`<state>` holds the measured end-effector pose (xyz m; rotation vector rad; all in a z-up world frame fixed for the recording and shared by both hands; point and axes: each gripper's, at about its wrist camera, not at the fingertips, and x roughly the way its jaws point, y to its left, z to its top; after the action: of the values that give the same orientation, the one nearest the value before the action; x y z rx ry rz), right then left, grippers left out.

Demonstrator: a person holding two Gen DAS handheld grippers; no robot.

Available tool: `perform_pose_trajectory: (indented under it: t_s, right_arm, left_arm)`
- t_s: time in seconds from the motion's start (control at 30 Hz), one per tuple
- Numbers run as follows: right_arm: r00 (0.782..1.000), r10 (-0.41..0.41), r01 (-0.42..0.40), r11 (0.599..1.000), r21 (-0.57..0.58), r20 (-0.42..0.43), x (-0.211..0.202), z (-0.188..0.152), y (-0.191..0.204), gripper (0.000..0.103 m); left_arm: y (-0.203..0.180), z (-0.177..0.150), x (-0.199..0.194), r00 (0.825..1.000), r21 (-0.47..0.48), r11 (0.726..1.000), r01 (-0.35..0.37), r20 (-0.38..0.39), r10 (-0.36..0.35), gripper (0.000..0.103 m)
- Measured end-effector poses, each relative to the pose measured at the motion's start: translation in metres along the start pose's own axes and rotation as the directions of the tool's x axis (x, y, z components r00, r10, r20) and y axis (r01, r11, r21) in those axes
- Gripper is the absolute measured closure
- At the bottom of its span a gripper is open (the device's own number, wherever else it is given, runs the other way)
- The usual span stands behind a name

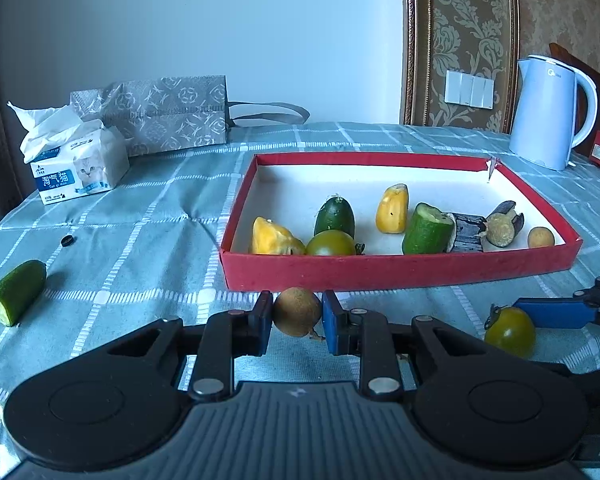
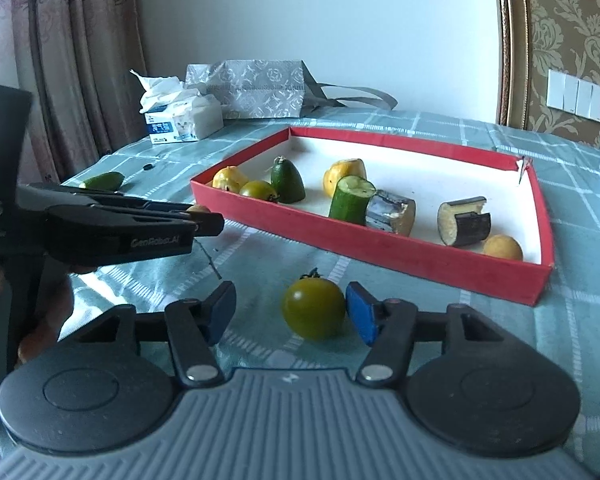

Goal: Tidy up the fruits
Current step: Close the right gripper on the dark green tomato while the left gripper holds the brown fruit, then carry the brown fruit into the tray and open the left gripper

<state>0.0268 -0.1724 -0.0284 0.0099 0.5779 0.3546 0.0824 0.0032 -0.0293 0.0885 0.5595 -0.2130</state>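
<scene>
**Tomato between the right fingers, nearer the right-hand pad**

Right gripper (image 2: pixel 291 312) spread, straddling the green tomato (image 2: pixel 314 309) on the checked tablecloth (image 2: pixel 420 292). Tomato off-centre in the gap: close against the right-hand pad (image 2: pixel 362 314), possibly touching it, though hard to tell from this angle, and well clear of the left-hand pad (image 2: pixel 222 310). No pinch yet. No long axis to speak of; round, stem end turned up and slightly back from the fingers. Squeezing from here likely to nudge it sideways toward the left-hand pad before both faces bear, so a small shift to centre it looks wise.

Left gripper (image 1: pixel 296 316) clamped on a small brown fruit (image 1: pixel 297 312), both blue pads pressing its sides, fruit lifted just short of the near wall of the red tray (image 1: pixel 400 270). Tray straight ahead of both pairs of fingers, already holding cut cucumber, yellow pieces, aubergine chunks, another green tomato and a small round fruit.

Right hand plainly the nearer one for the tomato; left hand occupied. From the left fingers, a loose cucumber piece (image 1: pixel 16 298) lying far off to the left, long axis slanting away and to the right, still outside the tray.
</scene>
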Motion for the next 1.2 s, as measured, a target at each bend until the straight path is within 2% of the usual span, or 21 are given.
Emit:
perform_pose_trajectory:
  t_s: [0.27, 0.43, 0.53, 0.83, 0.97, 1.2]
  right_arm:
    - [0.999, -0.009, 0.009, 1.000, -0.017, -0.037, 0.010, 0.000, 0.004, 0.049]
    - [0.998, -0.050, 0.048, 0.998, -0.036, -0.045, 0.013, 0.000, 0.006, 0.059]
    - [0.996, -0.082, 0.080, 0.995, -0.051, -0.040, 0.013, -0.001, 0.007, 0.070]
    - [0.997, -0.075, 0.073, 0.996, -0.046, -0.034, 0.010, -0.002, 0.008, 0.070]
    - [0.996, -0.091, 0.091, 0.995, -0.036, -0.005, 0.004, -0.002, 0.007, 0.070]
    - [0.993, -0.113, 0.112, 0.993, 0.037, 0.020, -0.006, -0.004, -0.008, 0.070]
  left_arm:
    - [0.000, -0.001, 0.000, 1.000, -0.001, 1.000, 0.004, -0.005, -0.004, 0.078]
    - [0.001, 0.000, 0.001, 1.000, -0.006, 1.000, 0.003, -0.008, -0.003, 0.078]
    - [0.001, 0.000, 0.002, 1.000, -0.007, 1.000, 0.004, -0.017, -0.004, 0.078]
    - [0.000, -0.001, 0.003, 1.000, -0.002, 1.000, -0.002, -0.020, 0.002, 0.078]
    - [0.001, 0.002, 0.000, 1.000, -0.015, 1.000, 0.004, -0.011, -0.004, 0.078]
    - [-0.002, 0.016, -0.008, 1.000, -0.025, 1.000, 0.011, 0.020, -0.010, 0.078]
